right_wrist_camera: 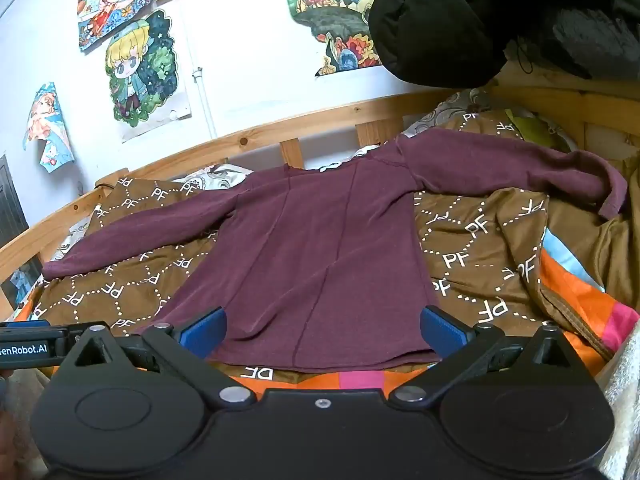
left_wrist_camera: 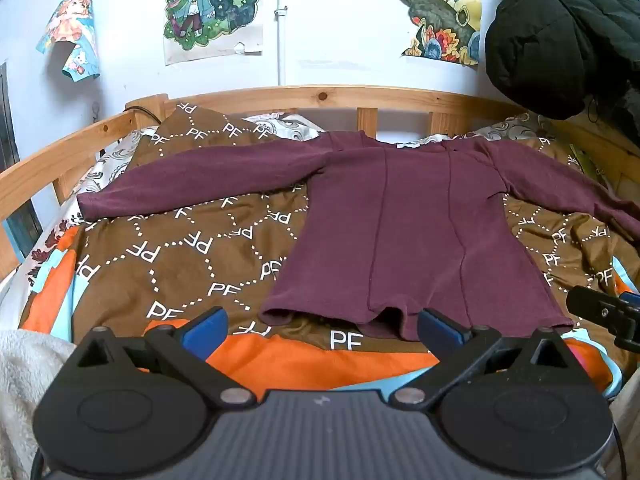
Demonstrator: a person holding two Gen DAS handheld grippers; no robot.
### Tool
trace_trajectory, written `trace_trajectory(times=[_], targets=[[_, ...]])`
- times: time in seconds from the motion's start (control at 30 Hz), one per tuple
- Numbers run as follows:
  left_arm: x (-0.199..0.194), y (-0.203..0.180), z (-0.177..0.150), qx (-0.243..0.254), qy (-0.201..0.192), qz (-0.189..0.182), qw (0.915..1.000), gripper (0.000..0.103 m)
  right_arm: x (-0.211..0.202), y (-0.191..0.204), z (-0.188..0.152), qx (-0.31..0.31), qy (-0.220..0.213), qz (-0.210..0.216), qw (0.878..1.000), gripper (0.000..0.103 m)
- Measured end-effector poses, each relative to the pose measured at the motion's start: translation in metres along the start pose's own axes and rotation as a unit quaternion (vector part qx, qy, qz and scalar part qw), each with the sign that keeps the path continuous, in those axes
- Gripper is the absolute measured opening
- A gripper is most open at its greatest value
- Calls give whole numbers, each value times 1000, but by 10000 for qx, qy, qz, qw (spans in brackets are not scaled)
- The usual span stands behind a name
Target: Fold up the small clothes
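Note:
A maroon long-sleeved top (left_wrist_camera: 408,232) lies spread flat on the bed, both sleeves stretched out to the sides, hem toward me. It also shows in the right wrist view (right_wrist_camera: 320,248). My left gripper (left_wrist_camera: 322,328) is open and empty, its blue pads just short of the hem's left part. My right gripper (right_wrist_camera: 322,330) is open and empty, low over the hem, with the fabric showing between its pads. The right gripper's edge shows in the left wrist view (left_wrist_camera: 608,316), and the left gripper's body shows in the right wrist view (right_wrist_camera: 28,348).
A brown quilt with white "PF" print (left_wrist_camera: 180,252) covers the bed over an orange and blue sheet (left_wrist_camera: 320,364). A wooden bed rail (left_wrist_camera: 320,98) runs along the far side. A black padded jacket (left_wrist_camera: 560,36) hangs at top right. Posters are on the white wall (left_wrist_camera: 212,4).

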State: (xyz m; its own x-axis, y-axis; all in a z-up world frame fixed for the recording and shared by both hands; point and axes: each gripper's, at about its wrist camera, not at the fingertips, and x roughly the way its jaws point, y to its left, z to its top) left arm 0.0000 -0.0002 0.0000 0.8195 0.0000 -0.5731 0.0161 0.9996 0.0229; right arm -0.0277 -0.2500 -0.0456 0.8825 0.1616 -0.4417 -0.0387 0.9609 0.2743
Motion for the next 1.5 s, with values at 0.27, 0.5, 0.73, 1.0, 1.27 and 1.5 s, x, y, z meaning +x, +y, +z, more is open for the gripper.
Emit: trace_trajectory(times=[0.27, 0.5, 0.73, 1.0, 1.27, 1.5], targets=[[0, 0, 0, -11, 4, -5, 10000, 102, 1, 0, 0, -8, 19, -10, 10000, 103], [0, 0, 0, -15, 8, -7, 10000, 102, -1, 0, 4, -1, 33, -8, 10000, 103], [0, 0, 0, -19, 15, -7, 10000, 102, 1, -1, 1, 5, 42, -6, 10000, 103], [0, 0, 0, -21, 25, -9, 10000, 102, 1, -2, 1, 8, 51, -8, 10000, 103], [0, 0, 0, -24, 39, -14, 10000, 102, 2, -1, 1, 12, 60, -10, 10000, 103], [0, 0, 0, -26, 45, -15, 10000, 102, 1, -2, 1, 22, 70, -3, 10000, 103]])
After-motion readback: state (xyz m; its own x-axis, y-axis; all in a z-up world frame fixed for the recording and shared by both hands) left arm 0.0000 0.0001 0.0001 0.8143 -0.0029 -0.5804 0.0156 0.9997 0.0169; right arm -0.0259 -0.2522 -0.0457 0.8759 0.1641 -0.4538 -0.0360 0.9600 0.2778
